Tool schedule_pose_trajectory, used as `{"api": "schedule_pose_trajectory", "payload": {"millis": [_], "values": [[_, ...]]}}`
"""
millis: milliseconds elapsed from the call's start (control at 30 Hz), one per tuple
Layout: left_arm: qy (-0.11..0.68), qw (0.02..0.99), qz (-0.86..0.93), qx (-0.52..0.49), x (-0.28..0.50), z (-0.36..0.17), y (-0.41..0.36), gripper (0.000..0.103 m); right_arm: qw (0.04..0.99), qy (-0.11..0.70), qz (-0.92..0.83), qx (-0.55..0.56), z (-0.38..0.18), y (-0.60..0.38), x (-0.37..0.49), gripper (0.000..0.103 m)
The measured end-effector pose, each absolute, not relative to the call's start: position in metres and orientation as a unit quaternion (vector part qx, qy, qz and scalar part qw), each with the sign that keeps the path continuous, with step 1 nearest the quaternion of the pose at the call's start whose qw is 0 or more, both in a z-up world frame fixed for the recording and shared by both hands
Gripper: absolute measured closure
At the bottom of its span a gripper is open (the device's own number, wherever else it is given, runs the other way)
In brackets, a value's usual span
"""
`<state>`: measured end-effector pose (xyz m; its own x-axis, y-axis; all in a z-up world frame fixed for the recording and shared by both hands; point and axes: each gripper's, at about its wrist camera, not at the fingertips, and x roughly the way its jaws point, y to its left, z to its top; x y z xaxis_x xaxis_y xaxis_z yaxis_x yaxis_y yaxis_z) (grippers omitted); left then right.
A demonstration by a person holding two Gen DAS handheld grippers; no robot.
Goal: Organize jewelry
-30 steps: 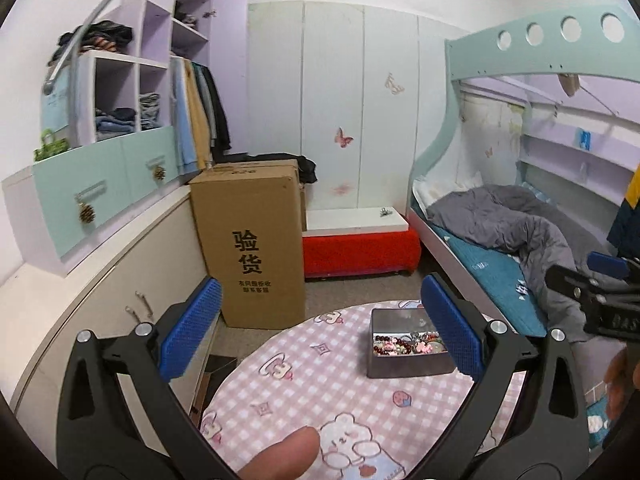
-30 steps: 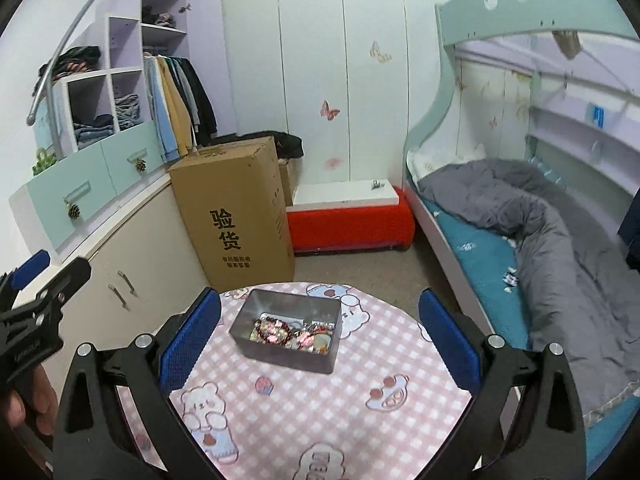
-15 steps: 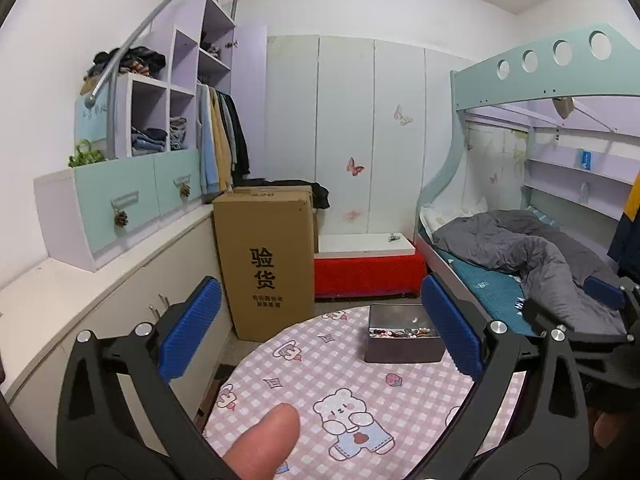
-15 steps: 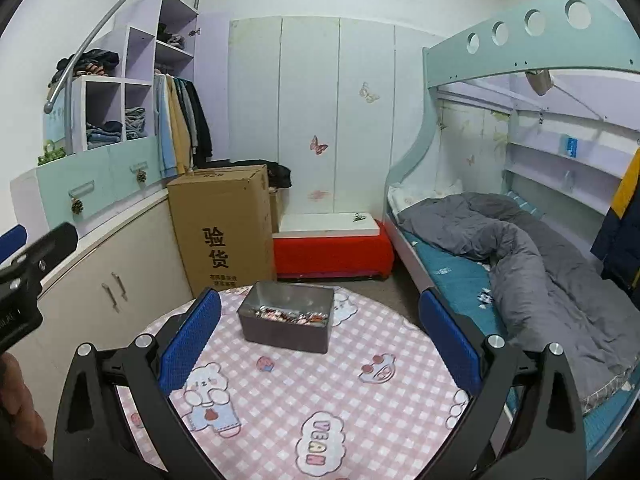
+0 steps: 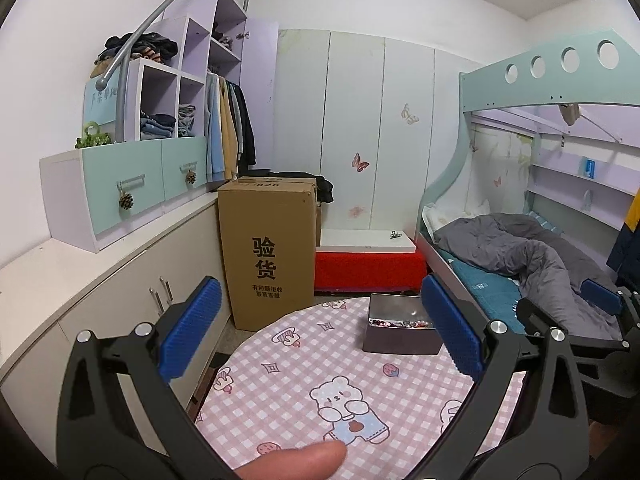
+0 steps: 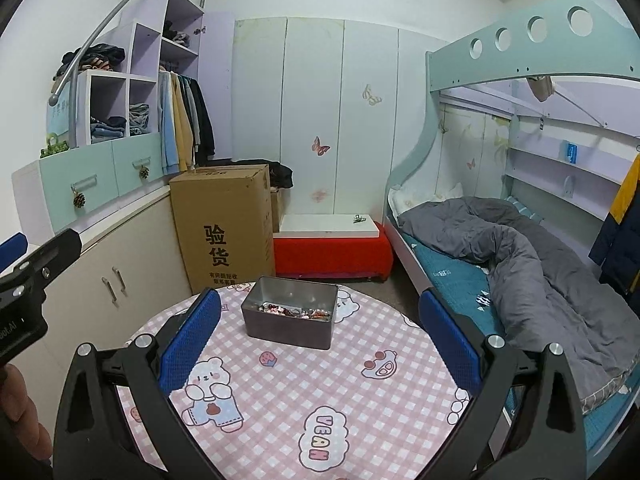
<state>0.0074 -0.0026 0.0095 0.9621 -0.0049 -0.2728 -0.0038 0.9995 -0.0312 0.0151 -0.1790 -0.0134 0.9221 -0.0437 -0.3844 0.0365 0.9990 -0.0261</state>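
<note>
Fingertip [image 5: 296, 460] of a person at the bottom edge of the left wrist view, just below the left gripper [image 5: 316, 332], whose blue-padded fingers [image 5: 192, 328] stand wide apart with nothing between them. The right gripper [image 6: 320, 336] is likewise spread open and empty above the round tabletop [image 6: 360, 400], which is covered in a pink checked cloth printed with cartoon bears.

Beyond both grippers, towards the far edge of the tabletop, sits a grey metal tin [image 6: 290, 322], lid off, holding a jumble of beaded jewelry [image 6: 296, 312]. In the left wrist view the tin [image 5: 400, 338] lies to the right of centre, partly behind the right-hand blue pad; the right gripper's black body [image 5: 600, 320] shows at that view's right edge, past the tin.

Behind the tin stands a tall cardboard box [image 6: 224, 224] printed with Chinese characters, against a low cabinet [image 6: 120, 264]. Right of the box is a red bench with a white top [image 6: 332, 248], and further right a bunk bed [image 6: 520, 248] with a rumpled grey quilt. Clothes hang in the open wardrobe [image 6: 184, 120] above and behind the box.
</note>
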Motion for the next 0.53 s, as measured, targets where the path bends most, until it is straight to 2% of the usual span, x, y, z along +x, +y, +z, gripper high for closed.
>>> {"api": "schedule_pose_trajectory", "payload": {"millis": [533], "values": [[0.114, 0.993, -0.011, -0.012, 0.0010, 0.0062, -0.0036, 0.006, 0.982, 0.190, -0.024, -0.010, -0.0078, -0.1781, 0.0112, 0.008]]}}
